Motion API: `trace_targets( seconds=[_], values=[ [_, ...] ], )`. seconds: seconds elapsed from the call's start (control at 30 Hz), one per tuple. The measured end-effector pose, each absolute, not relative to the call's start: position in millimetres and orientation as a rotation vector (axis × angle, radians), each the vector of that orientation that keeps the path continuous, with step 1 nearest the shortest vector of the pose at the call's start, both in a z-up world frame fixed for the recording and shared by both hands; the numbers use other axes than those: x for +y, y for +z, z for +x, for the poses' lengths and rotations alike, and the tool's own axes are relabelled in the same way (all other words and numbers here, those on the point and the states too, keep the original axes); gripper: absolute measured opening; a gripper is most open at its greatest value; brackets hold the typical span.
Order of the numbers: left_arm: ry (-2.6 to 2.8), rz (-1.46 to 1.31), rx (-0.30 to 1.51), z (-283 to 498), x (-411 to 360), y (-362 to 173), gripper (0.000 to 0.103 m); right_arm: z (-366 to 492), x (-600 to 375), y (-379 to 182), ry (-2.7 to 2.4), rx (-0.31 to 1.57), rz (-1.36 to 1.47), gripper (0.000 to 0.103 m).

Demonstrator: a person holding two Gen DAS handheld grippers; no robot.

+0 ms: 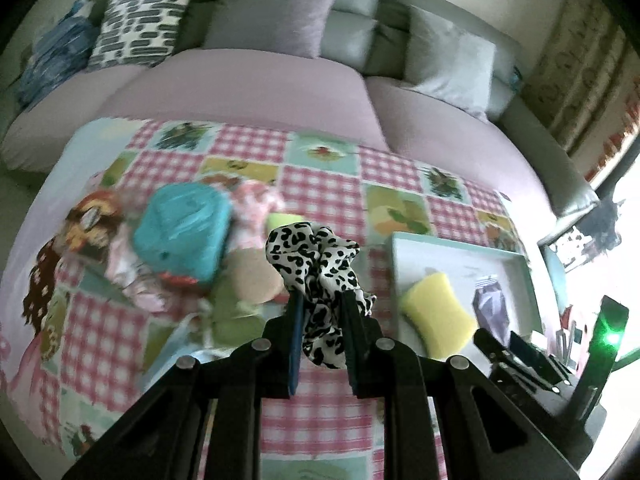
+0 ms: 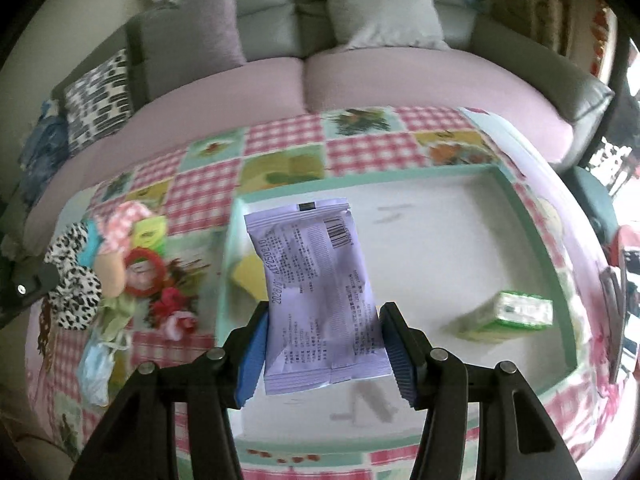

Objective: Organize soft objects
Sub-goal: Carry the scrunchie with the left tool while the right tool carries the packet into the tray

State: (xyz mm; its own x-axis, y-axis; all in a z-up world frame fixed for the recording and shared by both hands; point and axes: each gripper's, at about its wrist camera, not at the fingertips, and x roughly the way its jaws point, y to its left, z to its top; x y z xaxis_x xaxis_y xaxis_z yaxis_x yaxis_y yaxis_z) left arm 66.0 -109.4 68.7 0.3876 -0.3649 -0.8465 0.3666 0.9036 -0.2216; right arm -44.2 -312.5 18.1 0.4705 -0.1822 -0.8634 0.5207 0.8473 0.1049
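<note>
Half the yellow sponge (image 2: 248,274) behind packet (image 2: 324,300)

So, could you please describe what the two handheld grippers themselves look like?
Both are black, angular linkage frames with round silver pivot pins. The left gripper has narrow dark-blue pads on its fingers; the right gripper has brighter blue ribbed pads. No cables, hands or sleeves show.

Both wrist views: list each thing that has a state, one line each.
Left gripper: shut on black-and-white leopard-print fabric scrunchie, lifted.
Right gripper: shut on lilac plastic packet, above the tray.
White tray with mint rim: holds yellow sponge and green tissue pack.
</note>
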Motion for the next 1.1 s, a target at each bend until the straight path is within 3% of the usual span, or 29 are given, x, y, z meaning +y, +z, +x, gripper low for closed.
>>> trace_targets(
  seconds=[0.6, 1.1],
  values=[
    [-0.686, 0.121, 1.123, 51, -239, 42, 0.019, -67, -359, -5, -0.581, 1.036, 0.460, 0.057],
    [-0.756, 0.150, 1.152, 51, -282, 12, 0.020, -75, -374, -7, -0.651, 1.025, 0.483, 0.057]
  ],
)
